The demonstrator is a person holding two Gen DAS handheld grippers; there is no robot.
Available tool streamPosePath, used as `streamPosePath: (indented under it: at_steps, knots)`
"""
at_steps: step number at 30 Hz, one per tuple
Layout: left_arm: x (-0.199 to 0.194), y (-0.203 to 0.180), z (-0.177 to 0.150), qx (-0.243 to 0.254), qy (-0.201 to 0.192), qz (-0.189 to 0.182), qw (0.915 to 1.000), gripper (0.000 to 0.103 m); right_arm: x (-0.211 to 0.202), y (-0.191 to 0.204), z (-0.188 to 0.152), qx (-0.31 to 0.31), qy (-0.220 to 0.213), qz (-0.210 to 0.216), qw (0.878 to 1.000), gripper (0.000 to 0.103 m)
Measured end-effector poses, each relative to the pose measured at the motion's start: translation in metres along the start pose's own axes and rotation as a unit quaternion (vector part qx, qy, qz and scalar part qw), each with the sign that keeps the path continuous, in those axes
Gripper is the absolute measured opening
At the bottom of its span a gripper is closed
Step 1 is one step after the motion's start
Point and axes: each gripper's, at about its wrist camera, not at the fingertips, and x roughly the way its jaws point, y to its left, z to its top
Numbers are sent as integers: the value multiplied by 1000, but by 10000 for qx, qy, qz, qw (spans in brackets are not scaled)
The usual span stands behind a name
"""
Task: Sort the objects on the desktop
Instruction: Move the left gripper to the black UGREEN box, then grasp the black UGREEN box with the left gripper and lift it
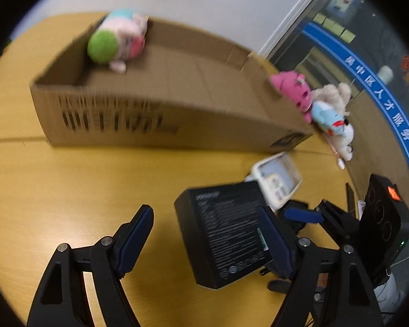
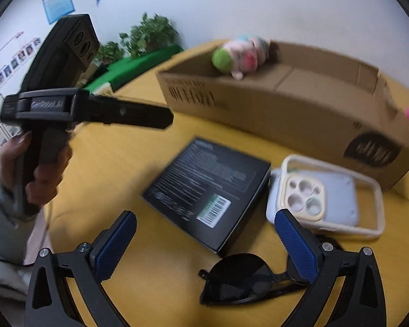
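Yellow wood covers the counter [image 1: 76,179], which is backed by a pale wall. Seen from the left wrist camera, the left gripper [image 1: 204,234] is held wide, with nothing between its blue-padded fingers [image 1: 135,234]; its right finger is seen overlapping the near right edge of a black box [image 1: 223,234], though contact cannot be confirmed through the blur. From the right wrist camera, the right gripper [image 2: 204,245] is likewise spread wide and nothing is gripped; a pair of dark sunglasses [image 2: 240,280] is seen lying low between its fingers, one end passing behind the right finger [image 2: 297,245]. Just beyond the sunglasses the black box [image 2: 210,188] is laid flat on the counter, a barcode label showing at its near corner. Immediately right of the box, a pale phone case [image 2: 327,196] with a ring of camera holes is placed, apparently resting on a light slab. Farther back, a long open cardboard box [image 2: 300,109] is stretched across the counter, and a plush toy [image 2: 240,54] with a green ball-shaped part is lodged in its far left corner. In the left wrist view, more plush toys, pink [image 1: 293,90], blue [image 1: 327,120] and cream, are piled at the right end of the cardboard box [image 1: 161,114]. At the left of the right wrist view, the other gripper's handle is held in a hand [image 2: 38,169].
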Motion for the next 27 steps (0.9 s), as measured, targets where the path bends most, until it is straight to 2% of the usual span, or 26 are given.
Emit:
streamPosePath:
  at_steps: [2, 5, 7, 11, 12, 13, 16, 22, 27]
  knots:
    - [11, 4, -7, -69, 121, -17, 9999, 78, 24, -5, 6, 64, 107, 58, 9999, 103]
    - [23, 9, -11, -147, 277, -171, 9994, 78, 55, 4, 15, -68, 254, 416, 9988, 102]
    - [27, 16, -14, -267, 378, -226, 9987, 77, 57, 13, 19, -289, 169, 464, 9984, 101]
    - [31, 26, -20, -504, 489, -533, 9961, 69, 71, 9, 25, -224, 263, 146, 9993, 100]
    - [31, 25, -21, -497, 485, -656, 9954, 60, 75, 8, 26, -194, 349, 108, 9991, 96]
    - [32, 23, -22, -470, 493, -712, 9951, 59, 86, 9, 27, -199, 454, 117, 9987, 85]
    - [30, 19, -23, -388, 519, -565, 9963, 59, 95, 18, 30, -359, 484, -69, 9982, 83]
    - [19, -1, -30, -29, 520, -98, 9986, 59, 100, 29, 34, -325, 401, -127, 9986, 81]
    - [10, -5, -29, -12, 382, 10, 9993, 59, 101, 37, 39, -351, 325, -136, 9988, 80]
